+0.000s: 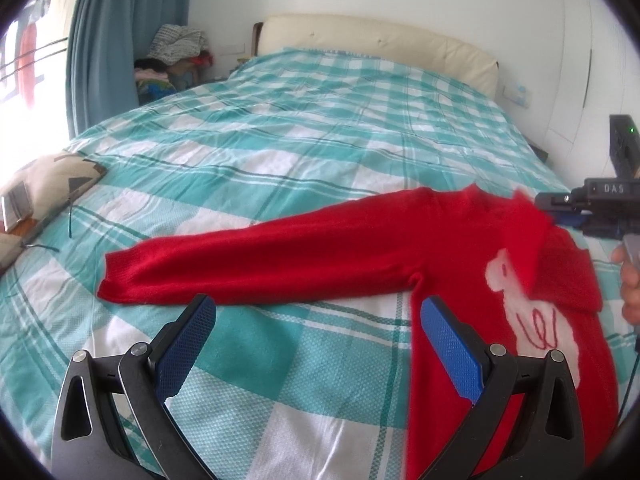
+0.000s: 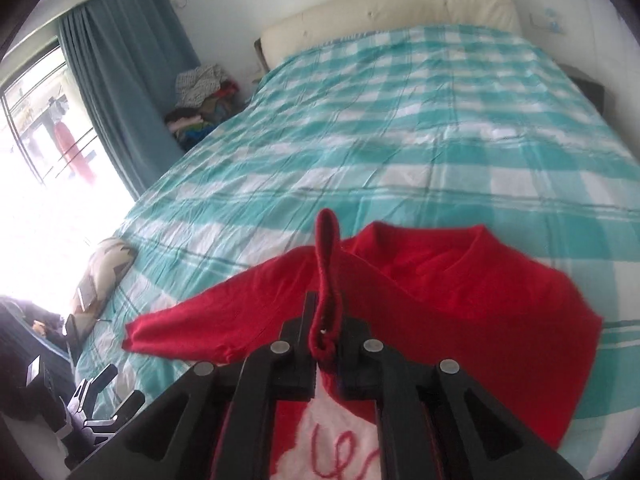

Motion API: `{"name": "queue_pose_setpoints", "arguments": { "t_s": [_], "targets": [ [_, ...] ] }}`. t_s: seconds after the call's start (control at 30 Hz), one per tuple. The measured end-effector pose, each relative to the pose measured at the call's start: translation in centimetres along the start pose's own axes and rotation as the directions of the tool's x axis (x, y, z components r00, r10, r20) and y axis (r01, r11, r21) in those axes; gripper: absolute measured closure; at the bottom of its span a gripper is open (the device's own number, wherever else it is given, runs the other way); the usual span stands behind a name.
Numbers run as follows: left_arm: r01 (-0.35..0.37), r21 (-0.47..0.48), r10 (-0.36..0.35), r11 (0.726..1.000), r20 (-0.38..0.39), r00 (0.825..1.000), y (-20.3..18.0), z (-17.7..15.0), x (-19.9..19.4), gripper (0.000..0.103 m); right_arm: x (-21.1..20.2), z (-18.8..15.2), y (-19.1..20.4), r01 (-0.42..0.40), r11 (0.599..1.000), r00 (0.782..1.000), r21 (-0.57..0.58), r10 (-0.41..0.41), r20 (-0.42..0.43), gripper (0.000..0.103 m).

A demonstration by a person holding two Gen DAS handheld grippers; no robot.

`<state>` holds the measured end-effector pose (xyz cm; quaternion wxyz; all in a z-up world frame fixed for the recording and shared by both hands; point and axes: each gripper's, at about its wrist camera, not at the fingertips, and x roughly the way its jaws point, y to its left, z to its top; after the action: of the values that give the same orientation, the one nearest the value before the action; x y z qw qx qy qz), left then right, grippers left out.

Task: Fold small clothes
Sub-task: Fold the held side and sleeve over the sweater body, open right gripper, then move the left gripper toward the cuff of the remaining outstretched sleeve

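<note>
A red sweater [image 1: 460,240] lies on the checked bedspread [image 1: 280,140], one sleeve [image 1: 248,264] stretched flat toward nine o'clock. The right gripper [image 2: 326,320] pinches the cuff [image 2: 326,264] of the other sleeve, lifted and folded over the chest above the white patch [image 2: 332,432]. The left gripper [image 1: 316,320] hovers with its jaws spread wide and nothing between them, at six o'clock of the flat sleeve.

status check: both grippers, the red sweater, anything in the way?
Left gripper open, empty, above bedspread. Right gripper pinching sleeve cuff over red sweater. Other sleeve lies flat, unfolded. Nothing in the way.
</note>
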<state>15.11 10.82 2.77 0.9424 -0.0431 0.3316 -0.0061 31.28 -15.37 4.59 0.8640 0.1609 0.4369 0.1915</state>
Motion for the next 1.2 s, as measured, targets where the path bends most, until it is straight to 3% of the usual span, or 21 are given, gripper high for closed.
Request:
{"name": "queue_pose_setpoints", "arguments": {
  "t_s": [0.03, 0.13, 0.23, 0.37, 0.43, 0.5, 0.57, 0.67, 0.73, 0.83, 0.9, 0.97, 1.03, 1.1, 1.2],
  "targets": [
    [-0.002, -0.01, 0.002, 1.0, -0.002, 1.0, 0.3, 0.1, 0.0, 0.0, 1.0, -1.0, 0.2, -0.048, 0.999, 0.998, 0.025, 0.049, -0.041, 0.052],
    [0.007, -0.05, -0.008, 0.999, -0.006, 1.0, 1.1, 0.3, 0.0, 0.0, 1.2, -2.6, -0.6, -0.149, 0.988, 0.987, 0.046, 0.152, -0.059, 0.051],
    [0.03, -0.084, -0.031, 0.996, -0.007, 1.0, 1.6, 0.5, 0.2, 0.0, -1.4, -3.3, -3.5, -0.142, 0.987, 0.989, 0.071, 0.144, -0.026, 0.051],
    [0.038, -0.077, -0.04, 0.996, -0.028, 0.999, 1.1, 0.3, 0.6, 0.0, -4.2, -5.3, -11.7, -0.009, 0.969, 0.999, 0.248, 0.021, -0.045, 0.049],
    [0.032, -0.054, -0.034, 0.998, -0.039, 0.999, 0.7, 0.0, 0.8, 0.0, -5.5, -7.1, -16.0, 0.172, 0.94, 0.984, 0.294, -0.149, -0.098, 0.048],
    [0.022, -0.032, -0.023, 0.999, -0.049, 0.999, 0.4, -0.4, 0.9, 0.0, -8.0, -8.9, -18.3, 0.227, 0.929, 0.974, 0.291, -0.22, -0.057, 0.055],
    [0.027, -0.02, -0.028, 0.999, -0.054, 0.998, 0.2, -0.8, 0.7, 0.0, -10.9, -10.4, -18.1, 0.268, 0.93, 0.961, 0.251, -0.276, -0.005, 0.052],
    [0.101, -0.009, -0.101, 0.995, -0.074, 0.992, -0.6, -1.7, 0.4, 0.0, -13.8, -13.8, -15.2, 0.226, 0.964, 0.973, 0.136, -0.231, 0.016, 0.05],
    [0.19, 0.02, -0.187, 0.982, -0.086, 0.979, -2.2, -2.6, -0.4, 0.0, -15.1, -17.0, -12.6, 0.202, 0.977, 0.979, 0.068, -0.204, 0.021, 0.05],
    [0.321, 0.163, -0.303, 0.933, -0.124, 0.945, -6.4, -5.1, -2.2, 0.0, -17.0, -22.3, -8.9, 0.145, 0.989, 0.988, -0.015, -0.144, 0.06, 0.05],
    [0.321, 0.288, -0.279, 0.902, -0.177, 0.944, -9.3, -7.9, -3.1, 0.0, -16.8, -25.3, -7.1, 0.125, 0.991, 0.991, -0.039, -0.123, 0.046, 0.05],
    [0.25, 0.42, -0.17, 0.872, -0.22, 0.961, -11.6, -11.0, -3.4, 0.0, -15.7, -28.3, -6.1, 0.246, 0.965, 0.969, -0.089, -0.248, -0.014, 0.05],
    [0.18, 0.494, -0.084, 0.851, -0.209, 0.974, -12.0, -12.9, -4.3, 0.001, -16.0, -30.9, -5.6, 0.342, 0.929, 0.939, -0.141, -0.344, 0.014, 0.05],
    [0.157, 0.475, -0.071, 0.866, -0.195, 0.978, -11.0, -13.4, -5.6, 0.001, -17.3, -32.5, -5.7, 0.385, 0.915, 0.923, -0.124, -0.381, 0.053, 0.047],
    [0.13, 0.356, -0.057, 0.926, -0.209, 0.976, -8.5, -13.2, -6.3, 0.001, -19.2, -33.1, -5.9, 0.413, 0.907, 0.909, -0.079, -0.404, 0.104, 0.046]
  ]
}}
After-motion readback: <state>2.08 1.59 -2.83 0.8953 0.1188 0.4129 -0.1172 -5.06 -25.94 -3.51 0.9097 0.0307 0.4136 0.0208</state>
